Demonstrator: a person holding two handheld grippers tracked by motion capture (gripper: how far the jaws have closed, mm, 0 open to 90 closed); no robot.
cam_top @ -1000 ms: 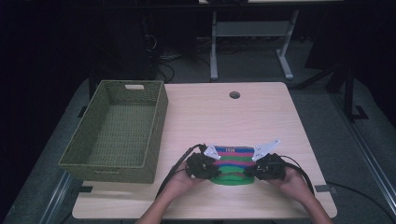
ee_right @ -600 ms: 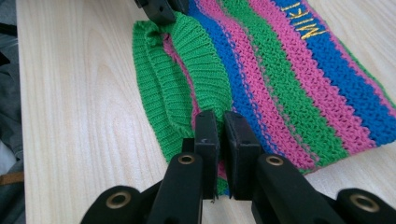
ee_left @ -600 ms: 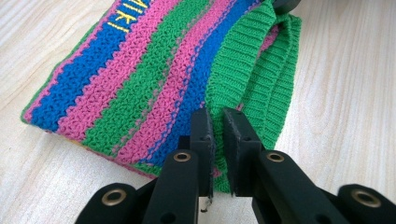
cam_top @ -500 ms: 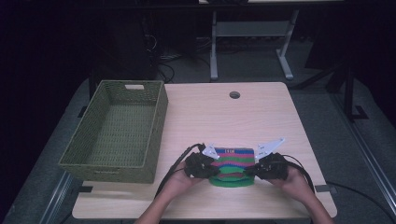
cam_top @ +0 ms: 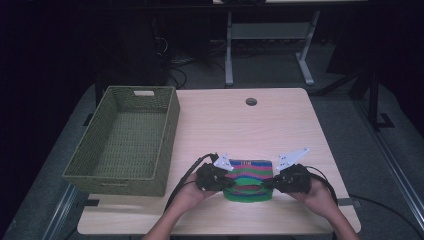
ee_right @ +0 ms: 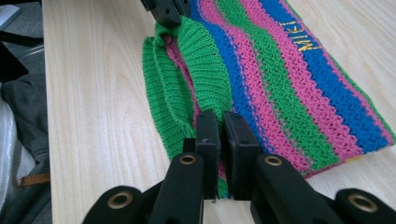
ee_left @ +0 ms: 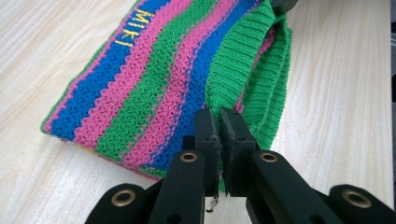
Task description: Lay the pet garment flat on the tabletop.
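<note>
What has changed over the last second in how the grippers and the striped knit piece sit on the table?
Almost nothing visibly changed. The left gripper and right gripper stay shut on the green ribbed edge of the striped knit piece, which lies in the same spot near the table's front edge. The woven basket has not moved.

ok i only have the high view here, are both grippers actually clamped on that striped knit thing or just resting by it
Observer: The left gripper is shut on the green ribbed cuff of the striped knit.
Operator: and the right one
Observer: The right gripper is shut on the same cuff, at its other side.
Operator: any marking on it
Observer: Yellow stitched letters run along a blue stripe; they look like MIKI.
</note>
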